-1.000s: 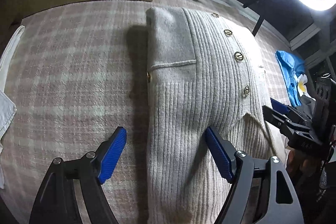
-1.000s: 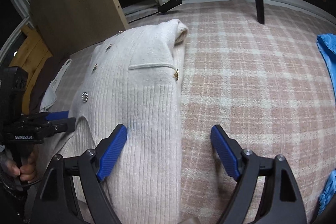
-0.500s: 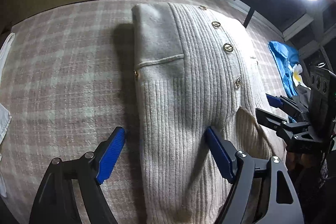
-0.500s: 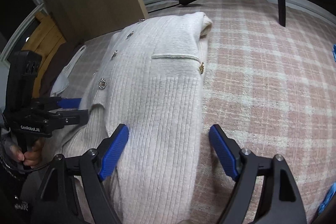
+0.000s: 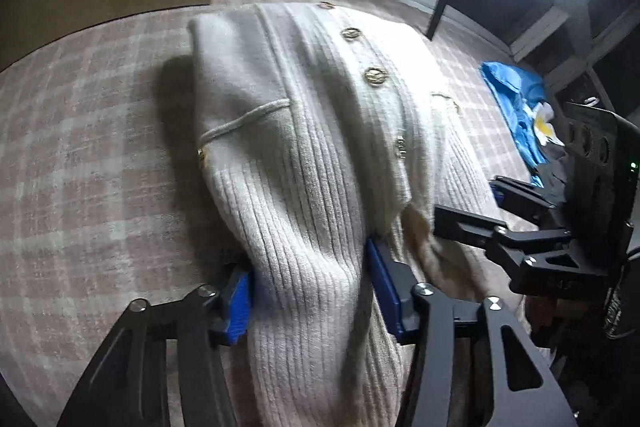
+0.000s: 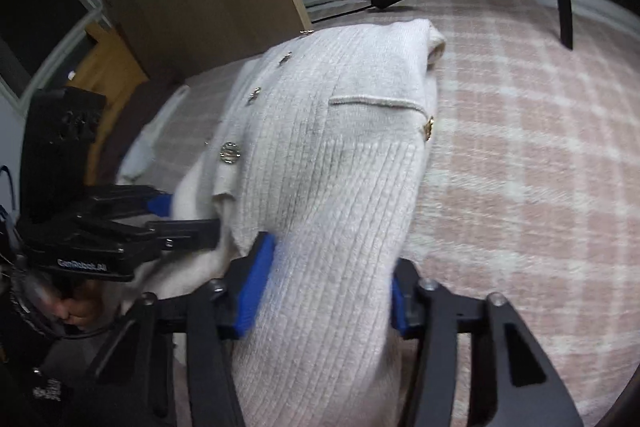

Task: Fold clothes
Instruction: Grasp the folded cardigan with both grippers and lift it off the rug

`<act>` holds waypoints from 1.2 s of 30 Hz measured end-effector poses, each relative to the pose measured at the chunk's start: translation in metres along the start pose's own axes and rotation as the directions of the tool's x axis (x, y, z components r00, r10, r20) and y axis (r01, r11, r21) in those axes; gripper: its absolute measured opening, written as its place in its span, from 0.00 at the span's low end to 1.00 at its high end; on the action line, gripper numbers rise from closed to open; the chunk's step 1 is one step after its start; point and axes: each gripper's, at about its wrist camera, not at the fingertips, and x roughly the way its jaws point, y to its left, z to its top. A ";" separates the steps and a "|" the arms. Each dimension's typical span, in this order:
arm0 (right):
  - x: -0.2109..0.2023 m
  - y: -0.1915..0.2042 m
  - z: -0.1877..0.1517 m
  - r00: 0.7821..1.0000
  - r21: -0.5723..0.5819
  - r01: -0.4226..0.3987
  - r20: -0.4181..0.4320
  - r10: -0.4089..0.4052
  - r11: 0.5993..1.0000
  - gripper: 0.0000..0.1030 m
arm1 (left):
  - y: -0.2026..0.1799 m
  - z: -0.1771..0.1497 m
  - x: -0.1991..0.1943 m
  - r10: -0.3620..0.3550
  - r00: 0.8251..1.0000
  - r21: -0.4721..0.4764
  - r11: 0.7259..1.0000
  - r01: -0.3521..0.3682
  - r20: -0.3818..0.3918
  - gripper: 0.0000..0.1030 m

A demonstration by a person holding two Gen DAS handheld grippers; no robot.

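Left gripper (image 5: 310,291) and right gripper (image 6: 324,287) each pinched cream cardigan (image 5: 320,131) hem, near corners. Step judged: bottom-to-collar fold; next, lift together toward collar.

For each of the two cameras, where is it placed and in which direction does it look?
Left wrist: sits on the left gripper, looks forward over the cream cardigan; its blue pads clamp the knit, and the right gripper shows at right.
Right wrist: sits on the right gripper, also clamping; the left gripper and a hand show at left.
Shared: the cardigan, the plaid rug.
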 end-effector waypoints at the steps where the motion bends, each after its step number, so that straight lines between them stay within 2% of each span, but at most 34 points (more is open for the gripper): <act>1: 0.002 -0.002 0.001 1.000 0.028 -0.029 -0.001 0.029 0.999 0.40 | 0.000 0.001 0.001 -0.017 1.000 -0.011 1.000 0.017 0.000 0.42; 3: 0.007 -0.007 0.002 0.996 0.089 -0.095 0.004 0.095 0.992 0.36 | -0.003 0.003 0.003 -0.032 0.999 -0.024 0.999 0.032 0.004 0.41; 8: 0.012 -0.004 0.006 0.990 0.114 -0.142 0.033 0.139 0.983 0.34 | -0.017 0.005 0.004 -0.001 1.000 -0.046 0.999 0.003 0.025 0.36; 12: 0.013 0.009 0.013 0.993 0.080 -0.118 0.039 0.115 0.990 0.34 | -0.024 0.007 0.000 0.071 0.997 -0.010 0.997 -0.071 0.029 0.32; 18: 0.001 0.020 0.010 0.989 0.091 -0.135 0.073 0.129 0.987 0.33 | -0.028 0.004 -0.016 0.061 0.997 -0.033 0.998 -0.059 0.044 0.26; 21: -0.023 0.026 0.000 0.984 0.083 -0.160 0.096 0.152 0.984 0.33 | -0.036 -0.003 -0.034 0.072 0.995 -0.022 0.997 -0.070 0.071 0.24; 24: -0.037 0.039 -0.001 0.978 0.067 -0.189 0.108 0.181 0.980 0.33 | -0.038 -0.014 -0.058 0.064 0.993 -0.032 0.998 -0.062 0.096 0.24; 28: -0.049 0.066 -0.002 0.972 0.032 -0.206 0.120 0.201 0.978 0.33 | -0.038 -0.027 -0.088 0.087 0.987 -0.021 0.996 -0.085 0.135 0.24; 36: -0.059 0.140 0.010 0.959 -0.037 -0.230 0.161 0.233 0.973 0.33 | -0.005 -0.039 -0.154 0.111 0.970 0.015 0.993 -0.117 0.216 0.24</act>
